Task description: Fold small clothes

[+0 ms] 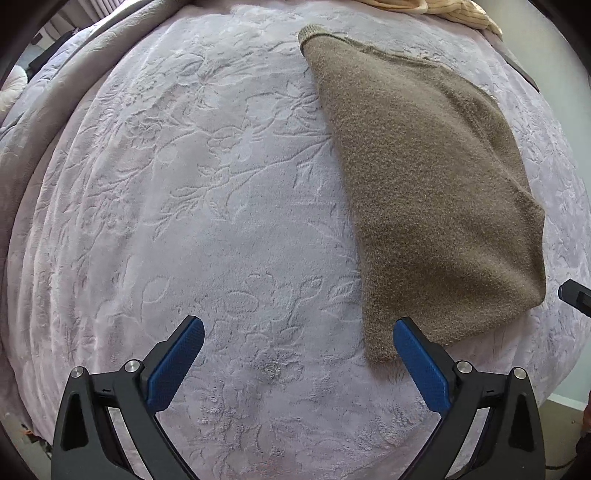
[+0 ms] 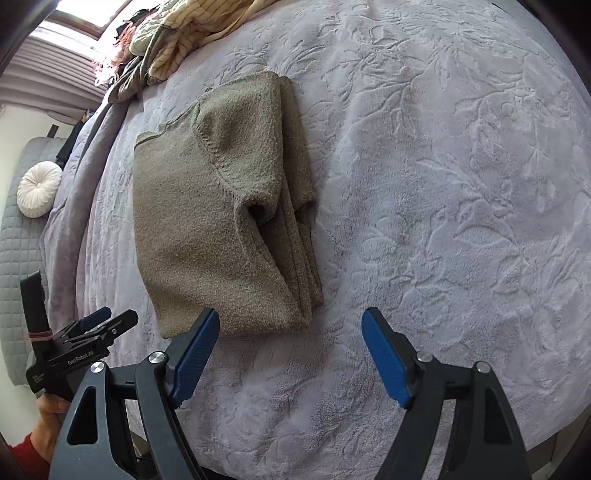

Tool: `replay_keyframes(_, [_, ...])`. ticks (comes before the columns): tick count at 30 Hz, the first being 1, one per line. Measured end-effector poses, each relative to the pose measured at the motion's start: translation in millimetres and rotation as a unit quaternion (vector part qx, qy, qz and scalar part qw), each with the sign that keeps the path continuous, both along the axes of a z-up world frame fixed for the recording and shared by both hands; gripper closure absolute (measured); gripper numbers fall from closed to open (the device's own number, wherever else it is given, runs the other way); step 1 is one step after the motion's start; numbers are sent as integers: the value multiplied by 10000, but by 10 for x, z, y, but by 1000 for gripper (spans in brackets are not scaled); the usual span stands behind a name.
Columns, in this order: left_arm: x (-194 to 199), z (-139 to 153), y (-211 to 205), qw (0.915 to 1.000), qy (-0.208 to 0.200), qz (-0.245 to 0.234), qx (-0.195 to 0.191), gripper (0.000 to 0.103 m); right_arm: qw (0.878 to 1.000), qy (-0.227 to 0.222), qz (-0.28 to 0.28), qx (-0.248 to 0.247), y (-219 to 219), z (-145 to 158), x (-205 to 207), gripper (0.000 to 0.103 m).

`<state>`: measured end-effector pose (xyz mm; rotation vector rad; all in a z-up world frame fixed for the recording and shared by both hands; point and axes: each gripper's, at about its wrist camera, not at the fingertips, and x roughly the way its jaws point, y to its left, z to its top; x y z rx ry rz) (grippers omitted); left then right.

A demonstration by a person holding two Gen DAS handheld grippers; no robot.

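A brown knit sweater (image 1: 424, 184) lies folded flat on the lilac embossed bedspread (image 1: 221, 203). In the right wrist view the sweater (image 2: 207, 221) shows a sleeve folded over its right side in stacked layers. My left gripper (image 1: 297, 325) is open and empty, above the bedspread with its right finger (image 1: 417, 354) over the sweater's near corner. My right gripper (image 2: 291, 317) is open and empty, just in front of the sweater's near edge. The left gripper also shows in the right wrist view (image 2: 99, 321), at the far left.
A pile of cream striped and other clothes (image 2: 177, 33) lies at the far edge of the bed, also in the left wrist view (image 1: 443, 9). A round white cushion (image 2: 38, 188) sits on a grey quilted seat (image 2: 18, 251) beyond the bed. The bedspread (image 2: 443, 184) spreads to the right.
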<state>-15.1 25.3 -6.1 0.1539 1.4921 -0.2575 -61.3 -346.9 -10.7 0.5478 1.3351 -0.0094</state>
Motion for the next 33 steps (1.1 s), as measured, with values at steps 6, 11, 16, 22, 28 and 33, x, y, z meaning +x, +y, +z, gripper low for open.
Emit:
replay_keyframes(6, [131,-67,-88,9996,236,155,-94,0,9999,114,81,-56,-114,-33,153,21])
replay_keyframes(11, [292,-77,-172,9994,196,257,-77,0,9998,149,139,16,-203,-73,305,21])
replay_keyframes(16, [488,-98,-230,9989,144,453,-36,0,9995,-116,162,229,-257,-101,653,21])
replay_keyframes(22, [743,-57,-328,9984,24,558,-73,0,9967,-105,101,800,-301,-307,1142,96])
replay_keyframes(28, [907,-130,-493,9982,71,581,-146,0,9983,-60,578,95,-233,-413,1256,96])
replay_keyframes(33, [964,-93,-603,9988,-66,486,-6,0,9991,-85,241,330,-363,-344,1215,95])
